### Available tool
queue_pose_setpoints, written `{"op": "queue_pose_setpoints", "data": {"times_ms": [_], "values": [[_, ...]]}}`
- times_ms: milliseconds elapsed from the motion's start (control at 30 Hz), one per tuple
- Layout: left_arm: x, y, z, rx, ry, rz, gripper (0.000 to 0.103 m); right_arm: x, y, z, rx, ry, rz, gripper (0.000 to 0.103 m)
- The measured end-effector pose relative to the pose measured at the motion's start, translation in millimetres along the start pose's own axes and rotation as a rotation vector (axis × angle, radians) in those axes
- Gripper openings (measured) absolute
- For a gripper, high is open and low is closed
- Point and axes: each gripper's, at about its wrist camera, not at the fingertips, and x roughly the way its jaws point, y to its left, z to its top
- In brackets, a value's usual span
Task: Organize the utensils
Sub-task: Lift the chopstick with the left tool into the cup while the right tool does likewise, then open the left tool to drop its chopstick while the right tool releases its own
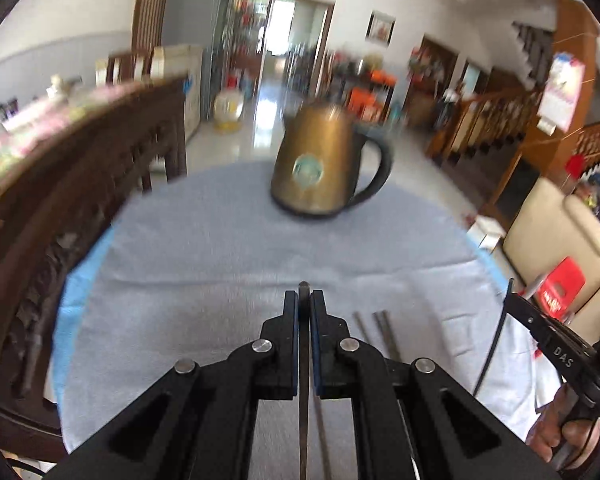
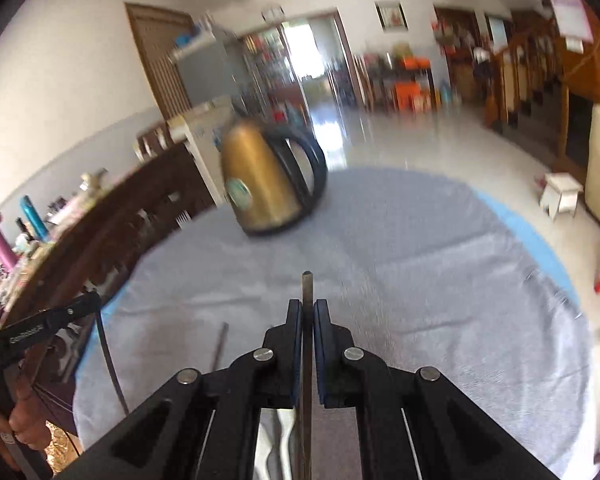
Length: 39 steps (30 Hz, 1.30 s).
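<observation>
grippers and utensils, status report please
Left gripper shut on a thin metal utensil. Right gripper shut on another utensil. Kettle ahead on the cloth, path clear.

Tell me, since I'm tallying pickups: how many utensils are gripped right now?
2. One thin metal utensil is clamped in the left gripper's shut jaws, and a second thin utensil in the right gripper's. Loose rods lie on the grey cloth; more may be hidden.

Black fingers [image 1: 288, 344], blue pads, silver screws.
</observation>
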Motion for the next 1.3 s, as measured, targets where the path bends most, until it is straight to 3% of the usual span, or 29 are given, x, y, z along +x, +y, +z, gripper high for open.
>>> {"op": "queue_pose_setpoints", "data": {"times_ms": [233,467,700,1033,1167,1300], "values": [[-73,-14,-27,0.044,-0.190,0.017,0.005,-82,29,-16,-0.047,-0.226,-0.002,0.006],[-130,-20,-21,0.036,-0.268,-0.012,0.005,-143,56,-20,-0.090,-0.370,0.004,0.006],[-194,-33,-21,0.046,-0.359,-0.085,0.005,-209,73,-14,-0.088,-0.472,0.104,0.006],[-233,-45,-40,0.071,-0.362,-0.182,0.005,-233,97,-33,-0.122,-0.440,0.188,0.006],[-215,-52,-52,0.090,-0.302,-0.168,0.005,-213,101,-49,-0.148,-0.379,0.171,0.006],[-182,-55,-64,0.107,-0.185,-0.155,0.005,-189,95,-66,-0.134,-0.267,0.175,0.007]]}}
